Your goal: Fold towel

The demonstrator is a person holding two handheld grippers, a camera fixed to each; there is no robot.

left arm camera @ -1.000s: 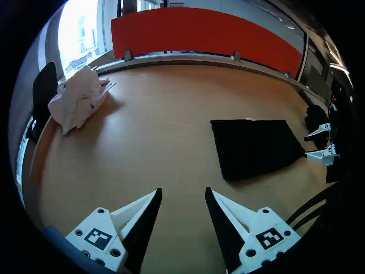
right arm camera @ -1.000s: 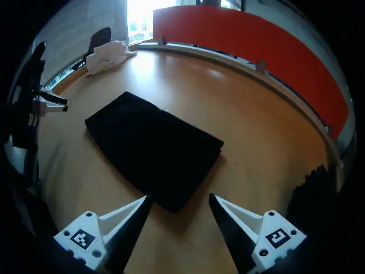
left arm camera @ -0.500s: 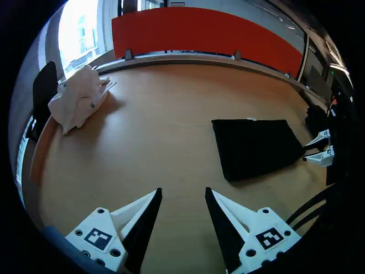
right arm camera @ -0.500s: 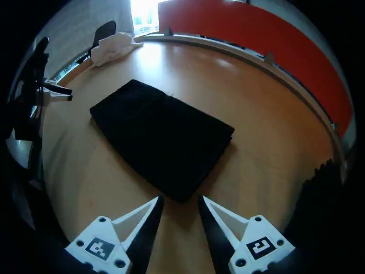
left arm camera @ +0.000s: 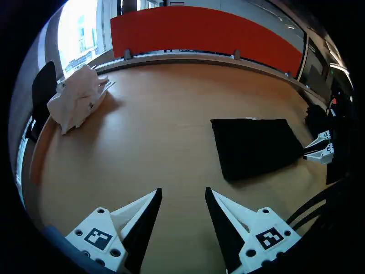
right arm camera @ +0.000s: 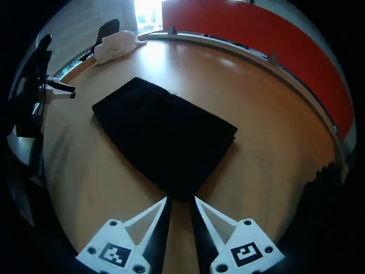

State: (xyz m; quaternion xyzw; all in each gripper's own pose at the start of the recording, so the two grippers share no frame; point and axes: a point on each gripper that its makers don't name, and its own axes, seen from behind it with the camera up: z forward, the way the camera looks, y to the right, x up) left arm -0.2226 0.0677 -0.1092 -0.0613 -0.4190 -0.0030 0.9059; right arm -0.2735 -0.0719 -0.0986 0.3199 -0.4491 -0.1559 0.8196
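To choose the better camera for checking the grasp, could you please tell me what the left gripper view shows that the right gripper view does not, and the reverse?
Left gripper view: the left gripper up close, jaws wide apart above the bare wooden table, with the black towel off to its right.

Right gripper view: the right gripper up close, jaws narrowed to a slim gap at the towel's near corner.

Shared: the towel lying folded flat, the white cloth heap at the table's far side, the red partition, and the other gripper seen farther off.
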